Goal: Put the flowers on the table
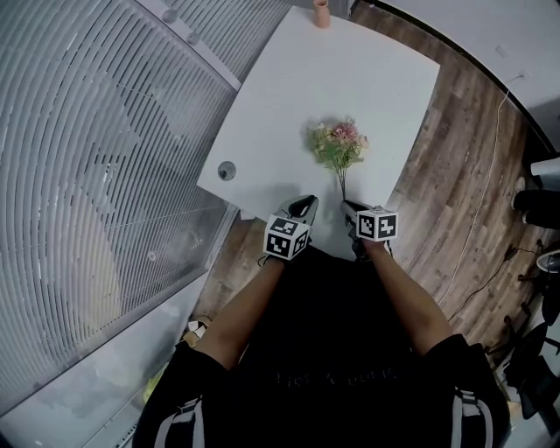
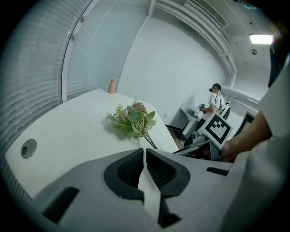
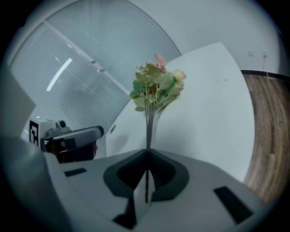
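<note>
A small bunch of flowers (image 1: 338,144) with green leaves and pink blooms lies over the white table (image 1: 289,96) near its front edge. Its thin dark stems run back to my right gripper (image 1: 349,208), which is shut on them. In the right gripper view the flowers (image 3: 156,88) stand straight ahead and the stems pass between the closed jaws of the right gripper (image 3: 147,156). My left gripper (image 1: 305,208) hovers at the table's front edge, left of the stems, shut with nothing in it. From the left gripper (image 2: 144,152) view, the flowers (image 2: 132,120) lie ahead on the table (image 2: 68,131).
A small pinkish cup (image 1: 322,12) stands at the table's far edge. A round cable hole (image 1: 227,171) sits near the table's left edge. Slatted blinds (image 1: 96,149) run along the left; wood floor (image 1: 455,175) lies to the right. A person (image 2: 214,102) sits far off.
</note>
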Tool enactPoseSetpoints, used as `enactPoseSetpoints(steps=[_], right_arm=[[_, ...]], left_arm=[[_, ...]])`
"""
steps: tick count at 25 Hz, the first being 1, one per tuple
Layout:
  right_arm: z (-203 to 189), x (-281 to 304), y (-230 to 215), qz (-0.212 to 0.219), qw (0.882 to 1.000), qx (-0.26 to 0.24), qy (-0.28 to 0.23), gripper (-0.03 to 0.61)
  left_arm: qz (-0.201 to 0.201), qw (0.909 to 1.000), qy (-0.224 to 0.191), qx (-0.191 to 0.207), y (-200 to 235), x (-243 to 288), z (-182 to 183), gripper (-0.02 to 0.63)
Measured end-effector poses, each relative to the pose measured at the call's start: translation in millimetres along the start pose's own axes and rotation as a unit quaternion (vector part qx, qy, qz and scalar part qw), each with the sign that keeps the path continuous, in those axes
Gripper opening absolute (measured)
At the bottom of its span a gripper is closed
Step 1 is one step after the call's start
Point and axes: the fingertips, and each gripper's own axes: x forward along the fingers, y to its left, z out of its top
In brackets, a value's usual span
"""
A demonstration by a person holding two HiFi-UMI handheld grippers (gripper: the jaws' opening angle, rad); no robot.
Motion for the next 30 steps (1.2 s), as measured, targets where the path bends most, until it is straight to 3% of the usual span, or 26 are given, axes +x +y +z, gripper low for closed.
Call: enactPoseSetpoints(steps=[9, 14, 22, 30], right_arm=[[-8, 9, 1, 0.0, 1.0, 0.008, 0.03, 0.034], [-9, -2, -5, -0.025, 0.999, 0.006, 0.019, 0.052], [-1, -29, 7, -0.028, 0.999, -0.033, -0.011, 0.067], [-11, -48, 33, 0.014, 0.997, -0.071, -0.024, 0.037]], left_arm=[[0.0, 1.0, 0.004, -0.005, 0, -4, -7, 0.018], [-0.005, 1.0, 0.0, -0.003, -9, -5, -8, 0.018], [-0.011, 0.9997, -0.018, -0.012, -17, -14, -8, 0.018], [-0.044, 0.9982, -0.039, 0.013, -40, -30, -5, 0.017]])
